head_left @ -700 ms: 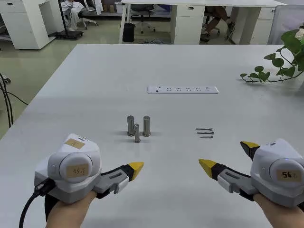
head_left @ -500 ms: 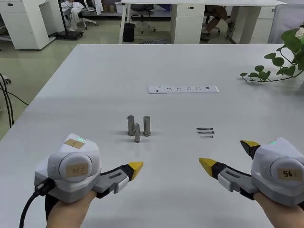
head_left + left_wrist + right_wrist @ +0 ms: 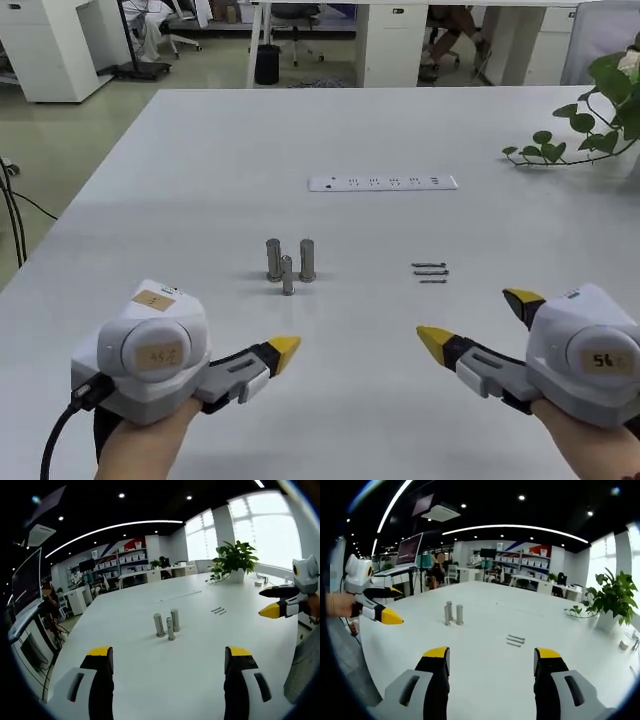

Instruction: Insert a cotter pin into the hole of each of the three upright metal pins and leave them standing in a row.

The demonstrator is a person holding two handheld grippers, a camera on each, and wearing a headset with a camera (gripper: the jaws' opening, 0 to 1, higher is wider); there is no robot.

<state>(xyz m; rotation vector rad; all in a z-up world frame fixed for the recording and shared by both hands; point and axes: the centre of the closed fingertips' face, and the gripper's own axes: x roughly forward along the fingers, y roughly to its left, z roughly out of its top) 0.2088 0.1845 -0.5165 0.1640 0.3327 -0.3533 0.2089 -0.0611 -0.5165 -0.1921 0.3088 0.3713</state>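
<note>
**Both grippers being held open, short of pins and cotters**

The left gripper is being held low over the near part of the white table, its yellow-tipped jaws spread wide w/ nothing btwn them. The right gripper is being carried likewise, jaws apart and empty. Ahead of the left one, three metal pins are standing upright in a tight triangle rather than a row, one set nearer the person than the other two. Well apart from them to the right, three cotter pins are lying flat and side by side on the top, ahead of the right gripper.

Handling is being judged thus. The metal pins are plain grey cylinders, smooth and stiff, prob. heavy for their size yet tippy on narrow bases. Ea. is prob. best gripped around mid-shaft, clear of any cross-hole; the holes are too small to be made out. The cotter pins are thin, light metal pieces, stiff but likely slippery against the hard top. They are prob. best pinched across the shank near one end, leaving the tip free for entry. Further back, a white power strip and a leafy plant are sitting away from the work.
</note>
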